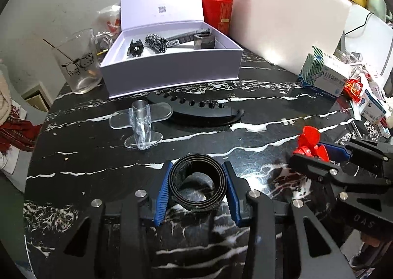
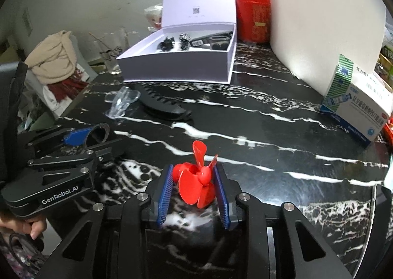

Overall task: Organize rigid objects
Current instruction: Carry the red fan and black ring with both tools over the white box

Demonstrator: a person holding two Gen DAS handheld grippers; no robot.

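My left gripper [image 1: 198, 171] is shut on a black ring [image 1: 199, 187] and holds it just above the black marble table [image 1: 270, 117]. My right gripper [image 2: 194, 168] is shut on a red propeller [image 2: 196, 180]; it also shows in the left wrist view [image 1: 310, 144]. An open white box [image 1: 172, 68] at the back holds several small dark parts. A black curved comb-like piece [image 1: 203, 113] and a clear plastic stand [image 1: 141, 122] lie on the table in front of the box.
A drinking glass [image 1: 78, 68] stands left of the box. A red canister [image 1: 217, 11] and a white foam block [image 1: 287, 16] stand behind. A medicine carton [image 2: 356, 104] and clutter sit at the right. A chair with cloth [image 2: 54, 58] is off the left edge.
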